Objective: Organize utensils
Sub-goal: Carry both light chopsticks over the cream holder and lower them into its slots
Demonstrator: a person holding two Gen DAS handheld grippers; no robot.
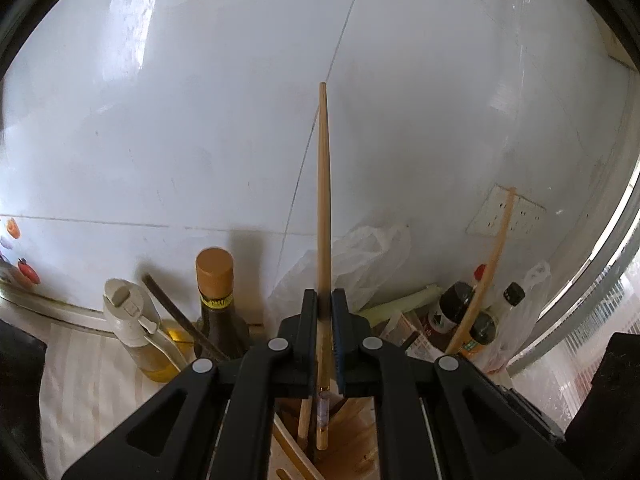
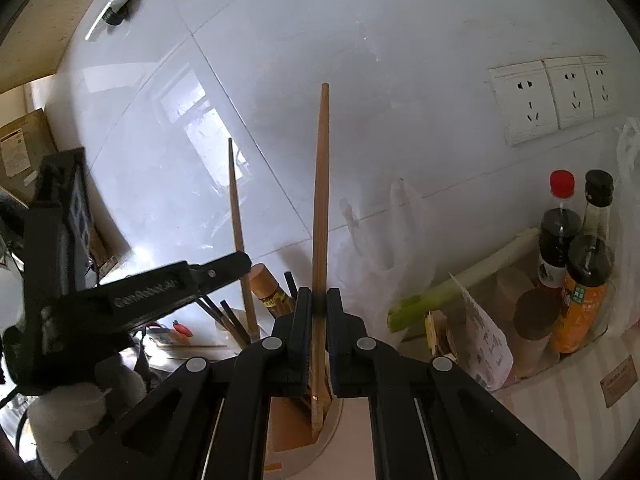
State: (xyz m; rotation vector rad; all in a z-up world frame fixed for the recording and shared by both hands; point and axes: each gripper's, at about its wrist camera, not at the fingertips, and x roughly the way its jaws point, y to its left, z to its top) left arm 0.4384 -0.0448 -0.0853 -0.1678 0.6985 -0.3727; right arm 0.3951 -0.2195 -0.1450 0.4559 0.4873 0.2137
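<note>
The left gripper (image 1: 324, 304) is clamped tight on a wooden chopstick (image 1: 323, 200) that stands upright, its lower end down in a wooden holder (image 1: 348, 424) below the jaws. The right gripper (image 2: 319, 300) likewise pinches a second chopstick (image 2: 320, 208), whose lower end seems to sit just inside the holder's opening (image 2: 292, 428), though the jaws hide most of it. Sauce bottles (image 2: 576, 280) stand well apart by the tiled wall (image 2: 360, 80).
</note>
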